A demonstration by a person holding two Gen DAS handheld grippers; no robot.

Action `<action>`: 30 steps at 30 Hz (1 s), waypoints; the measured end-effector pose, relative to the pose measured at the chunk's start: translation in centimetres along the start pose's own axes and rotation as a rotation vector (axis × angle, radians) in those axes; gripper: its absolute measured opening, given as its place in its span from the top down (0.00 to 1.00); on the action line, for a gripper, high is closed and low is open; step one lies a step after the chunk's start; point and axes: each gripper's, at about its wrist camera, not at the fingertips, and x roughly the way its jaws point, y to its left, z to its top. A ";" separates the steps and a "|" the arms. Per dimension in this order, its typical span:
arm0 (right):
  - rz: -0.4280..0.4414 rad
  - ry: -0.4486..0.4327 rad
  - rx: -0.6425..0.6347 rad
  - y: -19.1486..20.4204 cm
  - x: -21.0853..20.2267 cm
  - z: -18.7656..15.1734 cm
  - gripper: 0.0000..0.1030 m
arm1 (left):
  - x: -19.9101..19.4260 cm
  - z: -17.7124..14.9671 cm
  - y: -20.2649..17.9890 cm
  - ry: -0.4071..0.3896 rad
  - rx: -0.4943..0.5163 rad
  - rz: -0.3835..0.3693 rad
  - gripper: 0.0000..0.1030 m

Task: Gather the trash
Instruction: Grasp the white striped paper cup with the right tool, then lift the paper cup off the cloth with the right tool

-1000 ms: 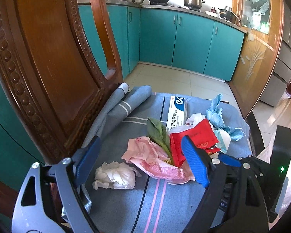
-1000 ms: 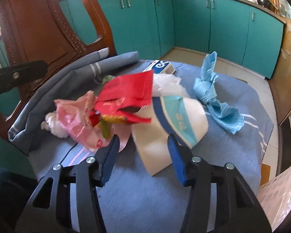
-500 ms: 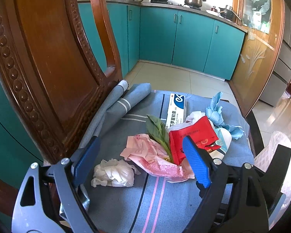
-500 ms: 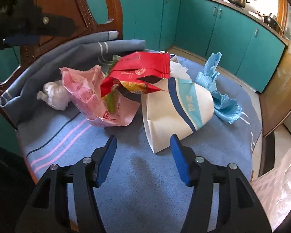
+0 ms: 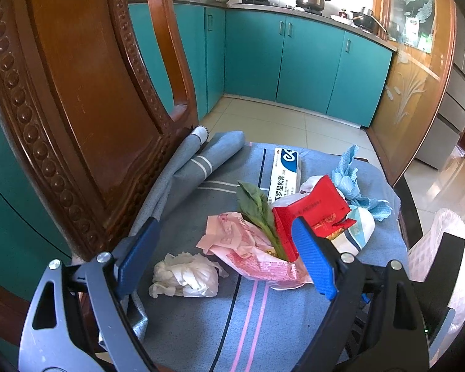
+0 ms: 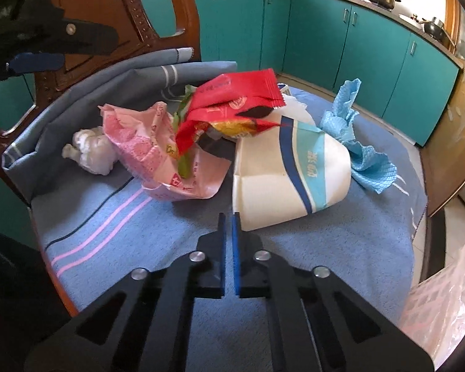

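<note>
Teal kitchen cabinets behind; blue striped cloth (image 6: 158, 226) carries the trash. Right hand-held gripper (image 6: 228, 217), jaws closed and empty, sits just short of the flattened white paper cup (image 6: 276, 183), long axis up-right. Left hand-held gripper (image 5: 223, 257), open, frames the crumpled white tissue (image 5: 186, 276).

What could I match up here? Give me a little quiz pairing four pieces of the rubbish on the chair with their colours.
Things:
1. wrapper
2. tissue
3. leaf
4. cloth

Colours:
A. green
B. light blue
C. red
D. white

Pairs: 1-C, 2-D, 3-A, 4-B
</note>
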 end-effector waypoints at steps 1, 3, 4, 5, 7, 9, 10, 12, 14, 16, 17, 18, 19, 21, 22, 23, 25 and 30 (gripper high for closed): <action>0.002 -0.006 0.000 -0.1 -0.3 0.0 0.99 | 0.0 0.0 0.0 0.000 -0.001 0.001 0.15; 0.007 -0.020 0.005 -0.3 -1.1 -0.2 0.99 | 0.0 0.0 0.0 0.002 -0.002 0.002 0.15; 0.012 -0.026 0.009 -0.4 -1.5 -0.3 0.99 | 0.0 0.0 0.0 0.003 -0.003 0.001 0.15; 0.017 -0.035 0.015 -0.7 -2.1 -0.3 0.99 | 0.0 0.0 -0.1 0.003 -0.004 0.001 0.15; 0.022 -0.050 0.029 -1.2 -3.0 -0.5 0.99 | 0.1 0.0 0.0 0.004 -0.005 0.002 0.15; 0.036 -0.063 0.057 -1.9 -3.8 -0.6 0.99 | 0.1 0.0 0.1 0.006 -0.010 0.003 0.15; 0.046 -0.068 0.077 -2.4 -4.2 -0.7 0.99 | 0.2 0.0 0.1 0.009 -0.012 0.005 0.15; 0.050 -0.068 0.101 -3.0 -4.4 -0.8 0.99 | 0.4 0.0 0.2 0.016 -0.016 0.006 0.15; 0.032 -0.059 0.115 -3.0 -4.0 -0.9 0.97 | 0.5 0.0 0.2 0.020 -0.024 0.000 0.15; -0.008 -0.066 0.102 -2.5 -3.5 -0.7 0.83 | 0.6 0.0 0.1 0.022 -0.026 -0.004 0.15; -0.008 -0.066 0.102 -2.5 -3.5 -0.7 0.69 | 0.7 0.0 0.0 0.022 -0.025 -0.004 0.15; -0.040 -0.078 0.089 -1.9 -3.3 -0.6 0.60 | 0.7 -0.1 -0.1 0.023 -0.021 -0.003 0.15; -0.065 -0.088 0.083 -1.6 -3.1 -0.5 0.50 | 0.7 -0.1 -0.2 0.023 -0.019 -0.002 0.15; -0.125 -0.116 0.066 -0.6 -2.6 -0.3 0.48 | 0.8 -0.1 -0.2 0.023 -0.018 0.002 0.15; -0.168 -0.119 0.045 0.2 -2.2 -0.1 0.48 | 0.7 -0.1 -0.1 0.022 -0.021 0.004 0.15; -0.210 -0.121 0.024 0.7 -1.9 -0.1 0.48 | 0.7 -0.1 0.1 0.021 -0.026 0.005 0.15; -0.329 -0.119 -0.032 2.0 -0.7 0.0 0.48 | 0.7 -0.1 0.4 0.019 -0.034 0.008 0.14; -0.430 -0.017 -0.071 2.7 2.1 -0.2 0.48 | 0.8 -0.1 1.1 0.022 -0.034 0.019 0.13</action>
